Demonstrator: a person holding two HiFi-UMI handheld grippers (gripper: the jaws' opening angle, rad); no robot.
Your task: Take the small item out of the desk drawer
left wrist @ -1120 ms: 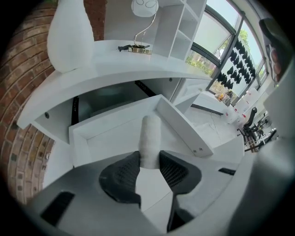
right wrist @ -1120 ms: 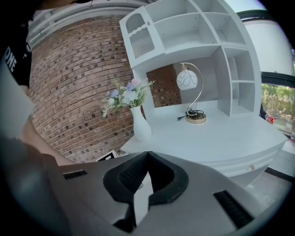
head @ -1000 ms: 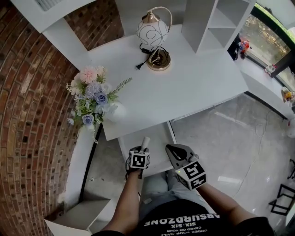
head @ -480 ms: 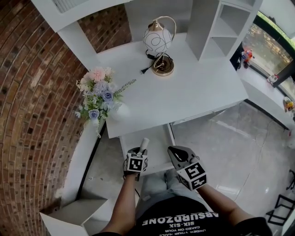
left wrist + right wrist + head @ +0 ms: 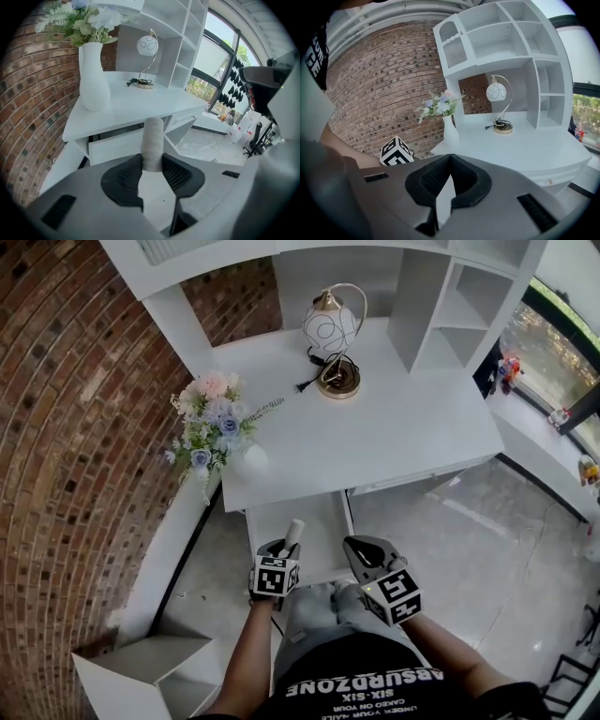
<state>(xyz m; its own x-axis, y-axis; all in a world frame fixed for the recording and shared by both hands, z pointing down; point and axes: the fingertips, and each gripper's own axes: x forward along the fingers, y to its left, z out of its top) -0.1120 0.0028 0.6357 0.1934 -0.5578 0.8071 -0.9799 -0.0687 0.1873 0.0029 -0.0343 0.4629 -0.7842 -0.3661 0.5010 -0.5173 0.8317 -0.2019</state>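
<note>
A small pale grey cylinder [image 5: 294, 532] stands up between the jaws of my left gripper [image 5: 284, 547], which is shut on its lower end. It is held over the open desk drawer [image 5: 323, 521] under the white desk [image 5: 394, 427]. In the left gripper view the cylinder [image 5: 153, 138] rises from the left gripper [image 5: 152, 165], with the drawer front [image 5: 115, 146] behind it. My right gripper [image 5: 355, 546] hovers beside it at the drawer's right, shut and empty. The right gripper view shows the right gripper [image 5: 450, 158] with its tips touching.
On the desk stand a globe lamp [image 5: 332, 334] with its cord and a white vase of flowers [image 5: 214, 423]. A white shelf unit [image 5: 450, 296] rises at the back right. A brick wall is at the left, and a white box [image 5: 141, 671] lies on the floor at the lower left.
The head view has shifted, so the desk sits farther up the picture. Both grippers lie slightly lower in frame; the left one's hold on the cylinder is unchanged.
</note>
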